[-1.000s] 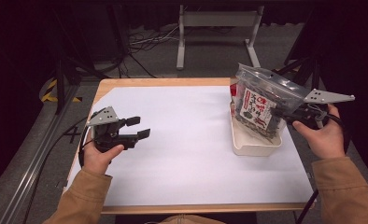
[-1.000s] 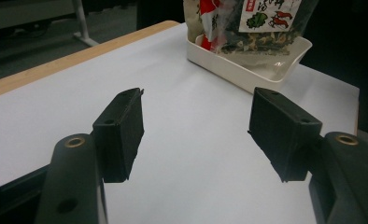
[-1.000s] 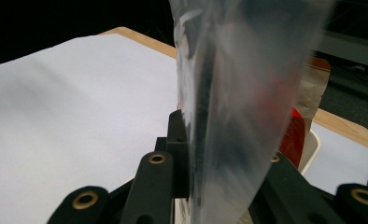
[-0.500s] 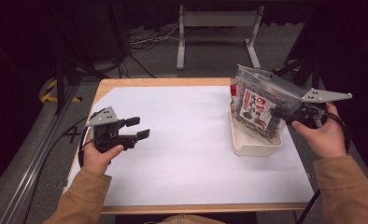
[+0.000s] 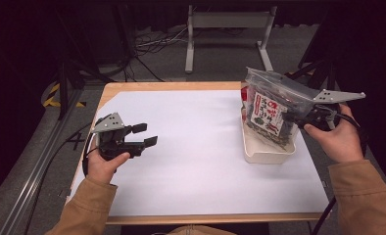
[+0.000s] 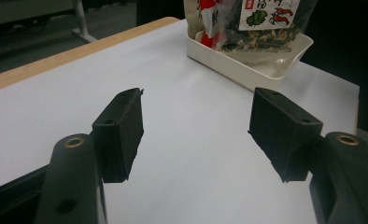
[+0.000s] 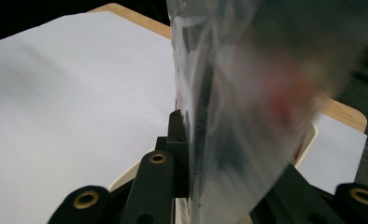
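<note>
Seaweed bag, a clear pouch with a red-and-white printed label and dark flakes inside, sits pinched between the jaws of the right gripper; in the right gripper view the black jaws press on the bag's clear side from both faces, so the grip is closed on it. The pouch leans away from that gripper, tilted, with its lower end down in a white tray that lies directly beneath and just ahead of the jaws. The person's right hand wraps the gripper from behind. Farther out, across a white sheet that covers the wooden table, the left gripper is well apart from the bag, held by the left hand. Its jaws stand wide apart with nothing between them; in the left gripper view they frame bare sheet, with the tray and bag beyond them.
</note>
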`<state>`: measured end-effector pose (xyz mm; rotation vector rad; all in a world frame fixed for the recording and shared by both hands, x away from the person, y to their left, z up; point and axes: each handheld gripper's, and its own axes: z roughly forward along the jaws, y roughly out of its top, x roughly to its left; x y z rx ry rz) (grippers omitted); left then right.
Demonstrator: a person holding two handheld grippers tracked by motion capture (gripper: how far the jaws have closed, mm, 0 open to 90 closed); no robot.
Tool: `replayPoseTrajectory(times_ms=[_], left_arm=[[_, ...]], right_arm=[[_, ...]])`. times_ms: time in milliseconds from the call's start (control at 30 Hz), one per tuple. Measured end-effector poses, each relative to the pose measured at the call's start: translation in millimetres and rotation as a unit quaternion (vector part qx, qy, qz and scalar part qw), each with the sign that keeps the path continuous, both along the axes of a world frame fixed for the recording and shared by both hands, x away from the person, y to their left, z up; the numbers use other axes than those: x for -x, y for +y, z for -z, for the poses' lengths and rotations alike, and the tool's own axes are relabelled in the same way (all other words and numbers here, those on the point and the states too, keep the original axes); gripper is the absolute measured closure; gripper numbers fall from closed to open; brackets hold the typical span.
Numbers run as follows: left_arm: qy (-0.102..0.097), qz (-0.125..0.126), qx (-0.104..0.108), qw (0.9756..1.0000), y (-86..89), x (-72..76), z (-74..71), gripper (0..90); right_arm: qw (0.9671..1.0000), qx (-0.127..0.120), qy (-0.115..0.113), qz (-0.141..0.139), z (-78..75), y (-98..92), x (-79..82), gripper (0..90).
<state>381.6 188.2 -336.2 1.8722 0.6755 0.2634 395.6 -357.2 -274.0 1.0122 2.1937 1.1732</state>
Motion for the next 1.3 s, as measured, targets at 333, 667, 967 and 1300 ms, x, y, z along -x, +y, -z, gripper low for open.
replayPoseTrajectory(times_ms=[333,667,967,1300], left_arm=[[0.001,0.001,0.003,1.0000,2.0,-0.1,0.0,35.3],[0.004,0.003,0.003,1.0000,0.6,0.6,0.1,35.0],[0.007,0.003,0.003,1.0000,1.8,0.1,0.7,34.7],[0.004,-0.001,0.005,1.0000,4.8,1.5,0.1,34.3]], right_arm=[[0.9991,-0.018,0.021,-0.032,-6.1,-5.3,4.2,76.5],[0.9987,0.006,0.045,-0.023,9.7,3.1,-2.0,76.6],[0.9982,-0.003,0.054,-0.026,25.1,3.9,-8.2,76.3],[0.9958,-0.073,0.055,0.011,37.1,-22.1,-10.0,72.9]])
